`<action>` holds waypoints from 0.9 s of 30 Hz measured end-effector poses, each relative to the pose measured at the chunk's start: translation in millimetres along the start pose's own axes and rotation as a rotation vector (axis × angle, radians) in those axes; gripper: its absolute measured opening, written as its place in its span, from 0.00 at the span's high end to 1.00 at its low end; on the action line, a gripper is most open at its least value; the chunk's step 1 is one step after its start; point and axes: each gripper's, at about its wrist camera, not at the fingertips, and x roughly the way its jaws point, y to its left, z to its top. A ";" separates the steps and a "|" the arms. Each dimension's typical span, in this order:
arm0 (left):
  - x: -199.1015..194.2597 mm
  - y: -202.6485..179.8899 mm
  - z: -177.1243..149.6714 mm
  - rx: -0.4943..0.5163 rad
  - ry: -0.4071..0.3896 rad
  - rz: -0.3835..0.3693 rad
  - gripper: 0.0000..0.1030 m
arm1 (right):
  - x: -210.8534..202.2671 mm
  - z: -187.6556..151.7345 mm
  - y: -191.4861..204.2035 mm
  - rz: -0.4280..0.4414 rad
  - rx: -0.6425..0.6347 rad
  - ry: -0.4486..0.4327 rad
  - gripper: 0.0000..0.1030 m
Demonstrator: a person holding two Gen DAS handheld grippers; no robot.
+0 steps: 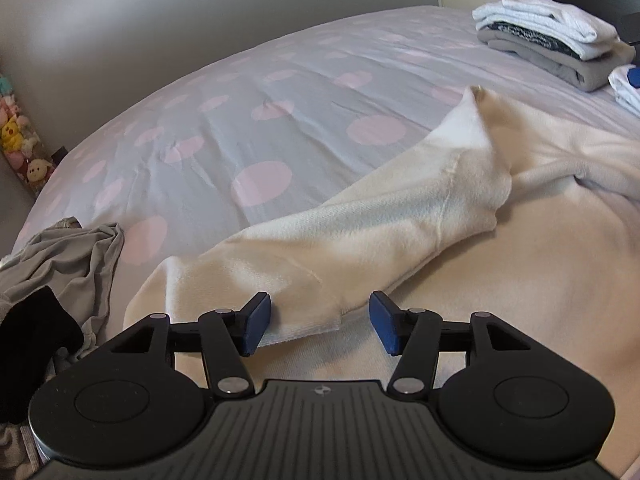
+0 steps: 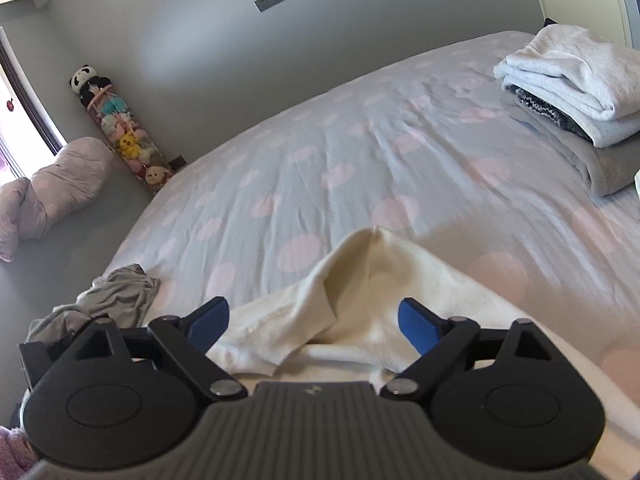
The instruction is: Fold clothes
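A cream sweater (image 1: 520, 248) lies on the bed with one sleeve (image 1: 360, 232) folded across its body. My left gripper (image 1: 318, 326) is open, its blue pads either side of the sleeve cuff (image 1: 304, 324), just above the cloth. In the right wrist view the same sweater (image 2: 372, 304) shows a raised, peaked fold at the shoulder. My right gripper (image 2: 316, 326) is open over that fold, and its blue pads (image 2: 418, 328) do not pinch the cloth.
The bedsheet (image 1: 240, 128) is grey with pink dots. A stack of folded clothes (image 1: 552, 48) sits at the far right; it also shows in the right wrist view (image 2: 572, 108). A crumpled grey garment (image 1: 68, 260) and a black item (image 1: 32, 344) lie at the left edge. Plush toys (image 2: 124, 136) stand by the wall.
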 end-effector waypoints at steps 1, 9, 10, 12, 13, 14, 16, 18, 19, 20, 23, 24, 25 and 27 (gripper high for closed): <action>0.4 -4.0 -0.9 0.035 -0.004 0.008 0.49 | 3.5 -1.9 -3.4 -0.015 -0.007 0.009 0.23; 6.1 -48.2 -5.2 0.351 -0.041 0.102 0.49 | 19.6 -15.9 -28.0 -0.025 0.021 0.063 0.27; 10.2 -51.8 -6.0 0.379 -0.033 0.124 0.50 | 21.3 -16.9 -28.9 -0.021 0.022 0.070 0.28; 16.4 -54.5 -6.3 0.399 -0.020 0.143 0.62 | 24.9 -17.7 -30.4 -0.016 0.022 0.084 0.33; 18.9 -55.2 -6.1 0.402 -0.016 0.146 0.69 | 26.8 -16.5 -31.2 -0.014 0.016 0.088 0.36; 20.3 -54.5 -5.3 0.394 -0.016 0.145 0.71 | 28.5 -15.2 -31.9 -0.013 0.009 0.093 0.38; 18.3 -47.1 -0.7 0.328 -0.033 0.124 0.88 | 32.4 -9.8 -32.8 -0.013 -0.024 0.102 0.44; 13.2 -34.9 6.1 0.229 -0.061 0.096 0.93 | 38.4 -0.9 -35.3 -0.027 -0.080 0.107 0.46; 9.3 -27.7 9.8 0.175 -0.079 0.085 0.95 | 42.5 4.0 -37.5 -0.039 -0.114 0.107 0.46; 5.9 -21.1 13.7 0.131 -0.096 0.078 0.95 | 46.7 9.0 -39.9 -0.052 -0.147 0.107 0.47; -2.0 -3.1 28.5 0.041 -0.139 0.068 0.96 | 65.3 26.7 -51.8 -0.071 -0.227 0.123 0.47; -3.6 2.2 33.5 0.022 -0.149 0.067 0.96 | 72.4 33.0 -56.1 -0.068 -0.249 0.125 0.47; -4.3 7.4 38.6 0.010 -0.156 0.068 0.96 | 79.8 38.8 -59.9 -0.059 -0.267 0.125 0.46; -4.0 18.1 48.7 -0.006 -0.165 0.073 0.96 | 100.1 49.9 -68.1 -0.038 -0.283 0.138 0.46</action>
